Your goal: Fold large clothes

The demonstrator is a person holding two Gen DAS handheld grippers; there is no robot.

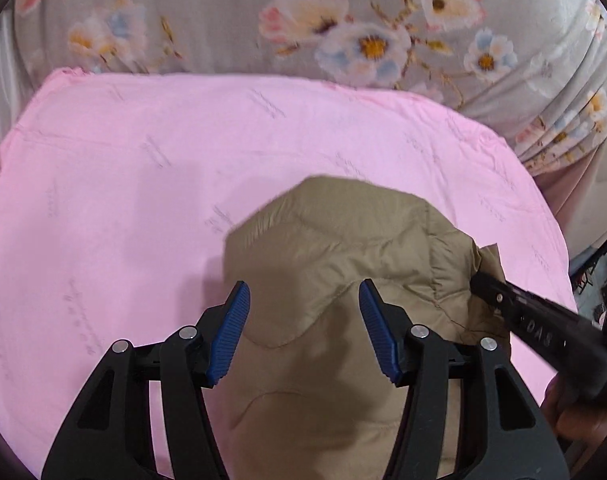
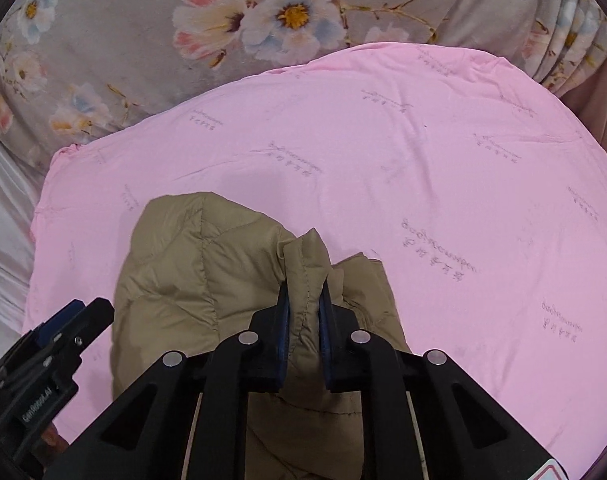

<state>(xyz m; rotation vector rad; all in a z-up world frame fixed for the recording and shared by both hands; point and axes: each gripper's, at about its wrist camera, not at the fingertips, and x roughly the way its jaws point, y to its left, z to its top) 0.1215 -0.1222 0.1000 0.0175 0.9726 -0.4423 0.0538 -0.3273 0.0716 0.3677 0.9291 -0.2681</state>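
Observation:
A tan quilted padded jacket (image 1: 335, 248) lies bunched on a pink sheet (image 1: 143, 168). My left gripper (image 1: 303, 300) is open, its blue pads (image 1: 231, 332) spread above the jacket's middle, holding nothing. My right gripper (image 2: 305, 300) is shut on a raised fold of the jacket (image 2: 307, 268) at its right edge. In the left wrist view the right gripper (image 1: 487, 284) comes in from the right and bites the jacket's edge. In the right wrist view the left gripper (image 2: 75, 320) shows at the lower left beside the jacket (image 2: 191, 264).
The pink sheet (image 2: 423, 160) covers the bed surface around the jacket. A grey floral cover (image 1: 343, 32) lies bunched along the far side, also in the right wrist view (image 2: 143, 40). White fabric (image 2: 3, 220) lies at the left edge.

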